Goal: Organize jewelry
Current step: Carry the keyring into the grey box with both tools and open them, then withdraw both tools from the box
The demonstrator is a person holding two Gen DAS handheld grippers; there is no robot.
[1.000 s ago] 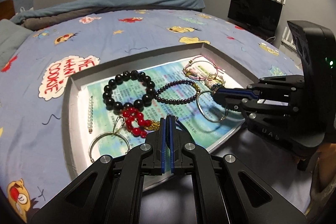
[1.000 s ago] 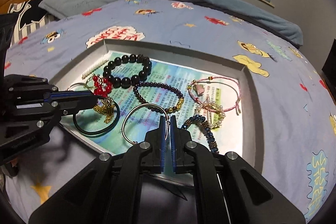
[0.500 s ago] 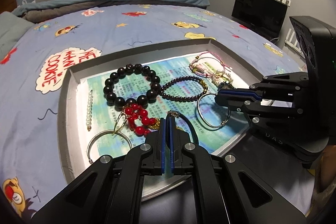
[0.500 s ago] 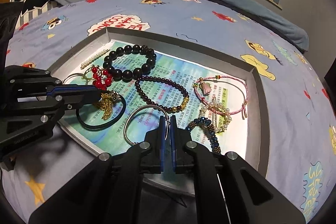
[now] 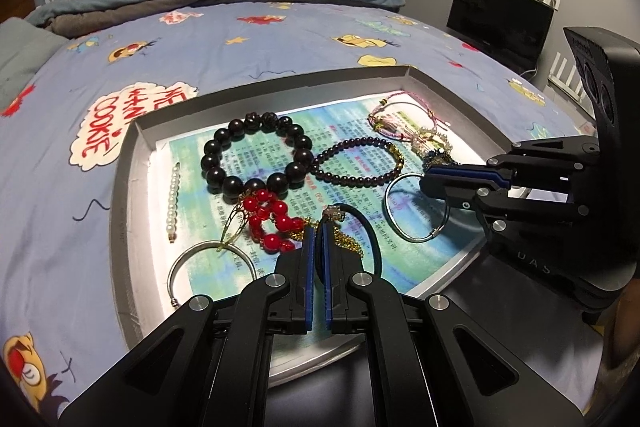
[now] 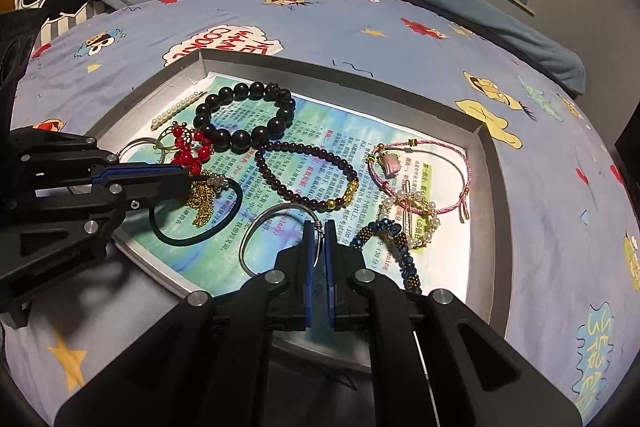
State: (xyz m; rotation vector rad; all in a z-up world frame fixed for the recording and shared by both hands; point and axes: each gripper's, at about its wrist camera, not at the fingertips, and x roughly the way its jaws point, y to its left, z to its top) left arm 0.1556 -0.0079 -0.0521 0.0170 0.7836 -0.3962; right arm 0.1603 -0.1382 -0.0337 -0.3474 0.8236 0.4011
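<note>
Bracelets lie scattered in a shallow tray (image 5: 132,187) on the bed.

Left wrist view first: the left gripper (image 5: 316,231) is down over the near side of the tray, jaws only a narrow slit apart, and a black elastic band (image 5: 370,235) runs into that slit. Whether the pads actually pinch it, I cannot tell. Just ahead and left of the tips sits a red bead bracelet (image 5: 276,219). Beyond that is a big black bead bracelet (image 5: 212,173), and far left a pearl strand (image 5: 173,199). The right gripper (image 5: 426,183) comes in from the right, its tip over the edge of a silver bangle (image 5: 390,215).

Now the right wrist view: the right gripper (image 6: 319,231) is narrowly parted too. The bangle's thin wire (image 6: 256,231) passes between the pads with daylight on both sides, so nothing is clamped. Just right of the tips curls a blue bead bracelet (image 6: 404,251), and further ahead on the right a pink cord bracelet (image 6: 460,155). Straight ahead lies a purple bead bracelet (image 6: 304,147). Off to the left, the left gripper (image 6: 188,181) points at the band's charm, above a gold chain (image 6: 202,203).
</note>
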